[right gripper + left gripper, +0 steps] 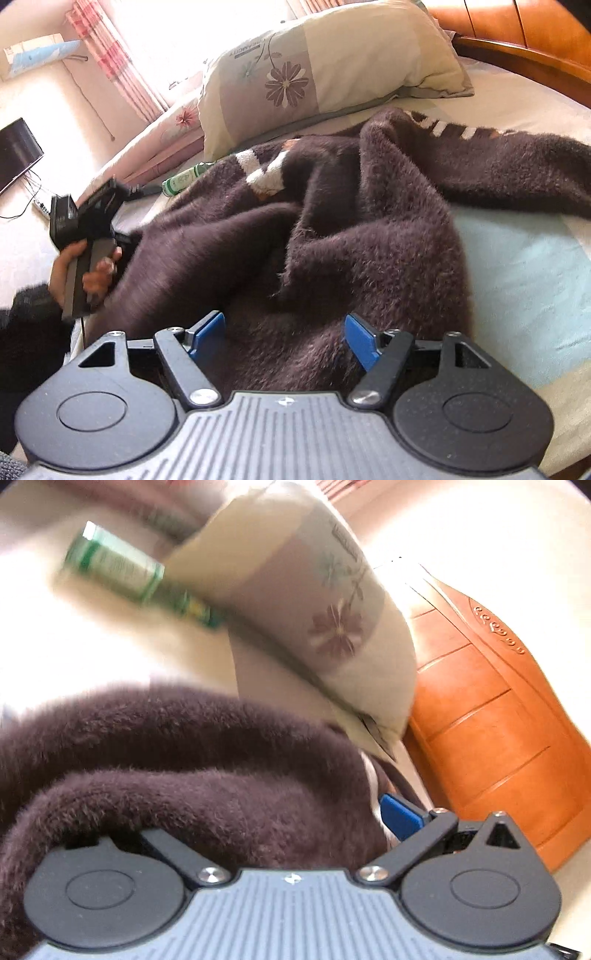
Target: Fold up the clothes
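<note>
Sweater: dark brown fuzzy knit w/ white stripes lay bunched in loose ridges across the bed, mid-mattress, running from the near edge up twd the pillow end. Not flat, not squared; no neat fold visible. Fits either a garment being spread out for folding or 1 caught mid-fold; can't tell which.

Right gripper: the 2 blue fingers stood apart, straddling a hump of knit at the near edge of the bed. Fabric sat between them, not pinched. Prob. held there to take a hem or edge, judging by the low approach.

Left gripper: seen in right wrist view off the left edge of the bed, held by a hand, nose pushed into the sweater's side. In its own view only 1 blue finger showed, at the right; the other was buried under pile. Gap looked wide & full of knit, but whether they were closing on it, can't tell.

Why 2 ends: grippers sat at separate sides of the bunch, likely so the cloth could be pulled taut btwn them.

Pillow: floral, at the head end, just beyond the sweater's far ridge.

Bottle: green & white, lying on the bed beside the pillow, touching or nearly touching the sweater edge; could snag if knit gets dragged that way.

Headboard: orange wood, right far corner.
</note>
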Demonstrator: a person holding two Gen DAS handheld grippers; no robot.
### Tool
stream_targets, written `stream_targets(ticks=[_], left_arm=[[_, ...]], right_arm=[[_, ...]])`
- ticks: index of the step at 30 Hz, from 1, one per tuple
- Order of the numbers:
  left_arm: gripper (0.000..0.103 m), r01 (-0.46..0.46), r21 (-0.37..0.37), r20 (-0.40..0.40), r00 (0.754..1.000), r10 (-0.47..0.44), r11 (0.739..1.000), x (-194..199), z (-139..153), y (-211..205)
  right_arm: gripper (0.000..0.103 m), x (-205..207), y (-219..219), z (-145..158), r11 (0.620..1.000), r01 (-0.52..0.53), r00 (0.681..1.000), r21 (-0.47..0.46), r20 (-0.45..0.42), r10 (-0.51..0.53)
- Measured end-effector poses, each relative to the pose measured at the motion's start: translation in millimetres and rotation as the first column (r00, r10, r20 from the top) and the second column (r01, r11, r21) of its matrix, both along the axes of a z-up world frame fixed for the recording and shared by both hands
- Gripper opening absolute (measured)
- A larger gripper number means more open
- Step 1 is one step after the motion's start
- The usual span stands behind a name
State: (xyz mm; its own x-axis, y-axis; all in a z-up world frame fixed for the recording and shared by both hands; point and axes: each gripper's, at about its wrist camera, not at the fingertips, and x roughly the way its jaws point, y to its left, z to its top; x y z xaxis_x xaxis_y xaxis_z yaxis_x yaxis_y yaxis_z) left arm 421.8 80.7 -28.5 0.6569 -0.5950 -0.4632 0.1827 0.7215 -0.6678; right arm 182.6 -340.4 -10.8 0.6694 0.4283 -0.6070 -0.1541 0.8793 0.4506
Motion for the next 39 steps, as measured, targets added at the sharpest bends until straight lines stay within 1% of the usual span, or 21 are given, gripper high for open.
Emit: stream_targets(ticks=[3, 4, 5, 9, 10, 13, 15, 16, 18, 22, 23, 27, 30, 35, 38, 39], left_arm=[[0.102, -0.019, 0.096, 0.031, 0.999, 0.016, 0.995, 29, 13, 4], [0.100, -0.031, 0.128, 0.035, 0.999, 0.026, 0.991, 39, 15, 4], [0.099, -0.042, 0.154, 0.032, 0.999, 0.038, 0.987, 46, 15, 4], [0.099, -0.031, 0.240, -0.015, 0.999, 0.035, 0.970, 64, 6, -1], [0.099, -0.025, 0.260, -0.025, 0.999, 0.032, 0.965, 67, 4, -2], [0.099, 0.023, 0.310, -0.034, 0.999, -0.013, 0.950, 55, 1, -12], [0.099, 0.058, 0.305, -0.041, 0.998, -0.047, 0.951, 38, 2, -10], [0.099, 0.079, 0.287, -0.045, 0.997, -0.069, 0.955, 28, 3, -5], [0.099, 0.110, 0.219, -0.041, 0.994, -0.104, 0.969, 2, 0, 10], [0.101, 0.097, 0.119, -0.022, 0.995, -0.095, 0.988, -62, 4, 45], [0.101, 0.095, 0.115, -0.021, 0.995, -0.093, 0.989, -77, 1, 51], [0.101, 0.114, 0.134, -0.021, 0.993, -0.112, 0.984, -134, -10, 67], [0.101, 0.142, 0.172, -0.005, 0.990, -0.144, 0.975, -173, -15, 66], [0.101, 0.183, 0.230, -0.001, 0.982, -0.188, 0.956, -203, -33, 48], [0.101, 0.194, 0.289, -0.018, 0.980, -0.197, 0.938, -193, -48, 32], [0.102, 0.197, 0.301, -0.016, 0.979, -0.202, 0.933, -190, -52, 28]], right_arm=[[0.077, 3, 3, -4, 1.000, -0.002, 1.000, 0.000, -0.014, 0.002], [0.077, 4, 4, -6, 1.000, -0.006, 1.000, 0.000, -0.019, 0.006], [0.077, 4, 6, -7, 1.000, -0.014, 1.000, -0.002, -0.023, 0.014], [0.077, 4, 14, -9, 0.999, -0.048, 0.998, -0.027, -0.035, 0.047], [0.077, 3, 16, -8, 0.998, -0.052, 0.998, -0.035, -0.036, 0.051], [0.078, -1, 21, -4, 0.997, -0.064, 0.998, -0.041, -0.030, 0.063], [0.078, -5, 22, 0, 0.997, -0.069, 0.997, -0.036, -0.023, 0.068], [0.078, -7, 23, 2, 0.997, -0.071, 0.997, -0.034, -0.020, 0.070], [0.079, -14, 25, 6, 0.997, -0.076, 0.997, -0.029, -0.011, 0.076], [0.081, -29, 29, 14, 0.996, -0.085, 0.996, -0.020, 0.004, 0.085], [0.081, -32, 30, 15, 0.996, -0.087, 0.996, -0.018, 0.008, 0.087], [0.081, -47, 38, 21, 0.995, -0.102, 0.995, -0.010, 0.016, 0.102], [0.081, -57, 46, 26, 0.993, -0.114, 0.993, 0.001, 0.023, 0.114], [0.082, -69, 56, 36, 0.993, -0.121, 0.992, 0.001, 0.045, 0.121], [0.083, -75, 61, 41, 0.993, -0.118, 0.992, -0.011, 0.054, 0.118], [0.085, -76, 62, 42, 0.993, -0.116, 0.992, -0.013, 0.053, 0.117]])
